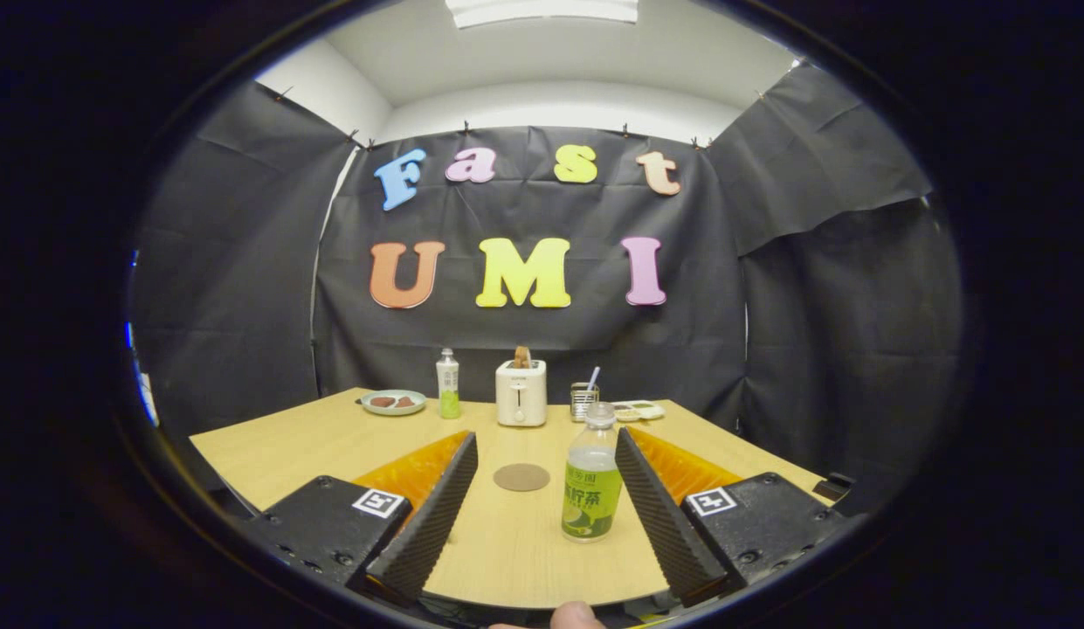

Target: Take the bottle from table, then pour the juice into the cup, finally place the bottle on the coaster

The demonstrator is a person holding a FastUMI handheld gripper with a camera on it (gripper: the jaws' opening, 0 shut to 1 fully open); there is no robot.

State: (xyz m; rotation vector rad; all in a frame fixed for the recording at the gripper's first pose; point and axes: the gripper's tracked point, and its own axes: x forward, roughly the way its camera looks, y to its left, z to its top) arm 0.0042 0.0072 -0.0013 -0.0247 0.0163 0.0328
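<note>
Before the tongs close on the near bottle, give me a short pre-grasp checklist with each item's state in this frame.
1. Tongs open wide enough for the bottle: ok.
2. Near bottle upright on the table: ok.
3. Bottle between the fingers: ok, though it stands close to the right-hand finger, not centred.
4. Both fingers pressing on the bottle: not ok, no contact yet.
5. Coaster bare for the later placement: ok.
6. Cup ready for pouring: cannot tell; a container with a straw stands beside the toaster, too small to judge.
</note>
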